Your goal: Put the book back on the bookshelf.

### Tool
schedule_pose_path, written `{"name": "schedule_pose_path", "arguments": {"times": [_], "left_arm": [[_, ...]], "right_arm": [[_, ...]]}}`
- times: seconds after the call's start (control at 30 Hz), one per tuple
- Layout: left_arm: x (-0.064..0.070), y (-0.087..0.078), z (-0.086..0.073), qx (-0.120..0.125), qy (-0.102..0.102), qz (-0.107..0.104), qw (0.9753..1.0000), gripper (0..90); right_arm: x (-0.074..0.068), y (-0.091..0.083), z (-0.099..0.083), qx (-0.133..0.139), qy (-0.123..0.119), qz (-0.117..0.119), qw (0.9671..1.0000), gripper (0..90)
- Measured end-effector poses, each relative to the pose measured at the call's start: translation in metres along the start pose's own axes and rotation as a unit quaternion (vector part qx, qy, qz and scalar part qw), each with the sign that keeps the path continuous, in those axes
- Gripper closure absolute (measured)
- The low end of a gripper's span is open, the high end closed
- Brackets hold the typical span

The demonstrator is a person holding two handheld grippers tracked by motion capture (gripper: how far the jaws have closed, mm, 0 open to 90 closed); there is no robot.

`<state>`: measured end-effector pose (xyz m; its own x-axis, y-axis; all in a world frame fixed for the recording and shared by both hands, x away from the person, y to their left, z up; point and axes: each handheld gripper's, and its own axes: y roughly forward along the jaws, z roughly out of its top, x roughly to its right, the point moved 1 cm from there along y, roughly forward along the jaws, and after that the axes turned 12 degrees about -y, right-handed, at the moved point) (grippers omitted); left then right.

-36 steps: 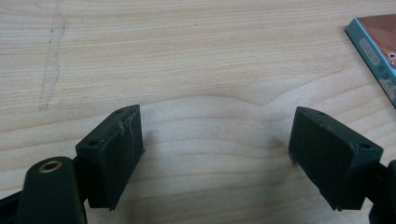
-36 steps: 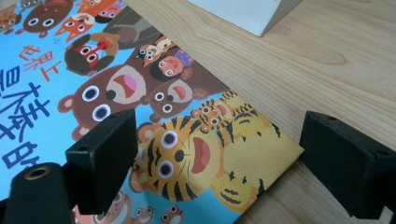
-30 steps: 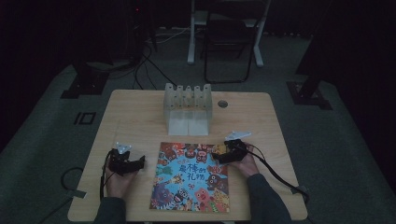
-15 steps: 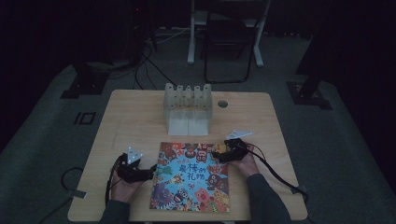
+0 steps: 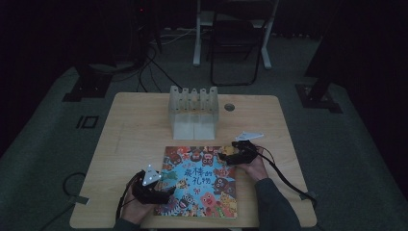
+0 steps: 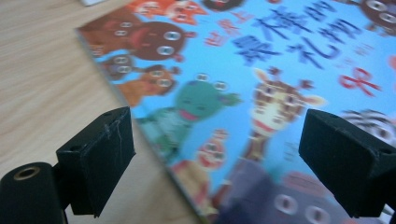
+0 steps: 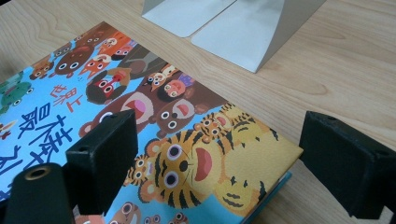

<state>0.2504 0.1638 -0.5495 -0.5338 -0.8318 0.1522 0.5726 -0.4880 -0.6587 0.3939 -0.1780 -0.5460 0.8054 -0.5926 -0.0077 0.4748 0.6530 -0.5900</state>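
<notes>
Item: picture book (image 5: 199, 180), flat at table's (image 5: 134, 125) near edge before the white rack (image 5: 193, 111); left gripper (image 6: 212, 144) and right gripper (image 7: 217, 156), jaws spread, straddle opposite corners; advise closing squarely on cover edges, lifting evenly.

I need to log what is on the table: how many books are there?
1. The picture book lies flat at the near middle of the table, between the left gripper and the right gripper; the white rack behind looks empty.
</notes>
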Motion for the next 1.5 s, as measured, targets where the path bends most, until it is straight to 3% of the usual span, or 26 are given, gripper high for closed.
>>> {"name": "schedule_pose_path", "arguments": {"times": [0.17,0.23,0.27,0.37,0.4,0.47,0.53,0.6,0.63,0.7,0.87,1.0,1.03,1.23,1.27,1.5], "left_arm": [[0.014,0.001,-0.003,-0.018,0.016,-0.009,0.9997,9.5],[0.022,0.002,-0.005,-0.017,0.026,-0.015,0.9994,8.4],[0.028,0.001,-0.006,-0.015,0.037,-0.030,0.9988,8.3],[0.035,0.001,-0.008,-0.011,0.052,-0.038,0.9979,5.7],[0.043,0.002,-0.010,-0.009,0.070,-0.042,0.9966,5.0],[0.047,0.002,-0.010,-0.009,0.078,-0.045,0.9959,4.2],[0.057,0.005,-0.012,-0.008,0.099,-0.061,0.9932,2.7],[0.061,0.006,-0.012,-0.006,0.105,-0.062,0.9925,2.2],[0.067,0.008,-0.013,-0.009,0.117,-0.069,0.9906,1.9],[0.070,0.009,-0.013,-0.010,0.123,-0.066,0.9901,1.3],[0.081,0.013,-0.017,-0.016,0.147,-0.084,0.9854,0.8],[0.089,0.017,-0.020,-0.017,0.159,-0.083,0.9837,0.8],[0.095,0.020,-0.021,-0.013,0.170,-0.074,0.9827,0.8],[0.098,0.024,-0.019,-0.002,0.172,-0.069,0.9828,0.8],[0.099,0.026,-0.018,0.001,0.170,-0.055,0.9838,0.8],[0.100,0.027,-0.017,0.002,0.172,-0.053,0.9836,0.8]], "right_arm": [[0.000,-0.002,0.002,0.006,0.005,0.002,1.0000,11.8],[0.000,-0.003,0.002,0.007,0.007,0.003,0.9999,11.8],[0.001,-0.003,0.002,0.009,0.008,0.004,0.9999,11.8],[0.001,-0.004,0.003,0.011,0.012,0.006,0.9999,11.8],[0.001,-0.004,0.003,0.012,0.013,0.007,0.9998,11.8],[0.001,-0.004,0.003,0.013,0.014,0.008,0.9998,11.8],[0.002,-0.005,0.004,0.016,0.016,0.009,0.9997,11.8],[0.002,-0.006,0.004,0.018,0.017,0.010,0.9996,11.8],[0.002,-0.007,0.005,0.021,0.019,0.012,0.9995,11.8],[0.001,-0.007,0.007,0.018,0.016,0.009,0.9997,11.8],[0.000,-0.010,0.011,0.019,0.011,0.007,0.9997,11.8],[0.000,-0.011,0.013,0.021,0.010,0.007,0.9997,11.8],[-0.001,-0.012,0.015,0.019,0.009,0.006,0.9998,11.8],[-0.001,-0.014,0.018,0.020,0.005,0.006,0.9998,11.8],[-0.001,-0.014,0.018,0.020,0.005,0.007,0.9998,11.8],[-0.001,-0.013,0.017,0.017,0.007,0.005,0.9998,11.8]]}}
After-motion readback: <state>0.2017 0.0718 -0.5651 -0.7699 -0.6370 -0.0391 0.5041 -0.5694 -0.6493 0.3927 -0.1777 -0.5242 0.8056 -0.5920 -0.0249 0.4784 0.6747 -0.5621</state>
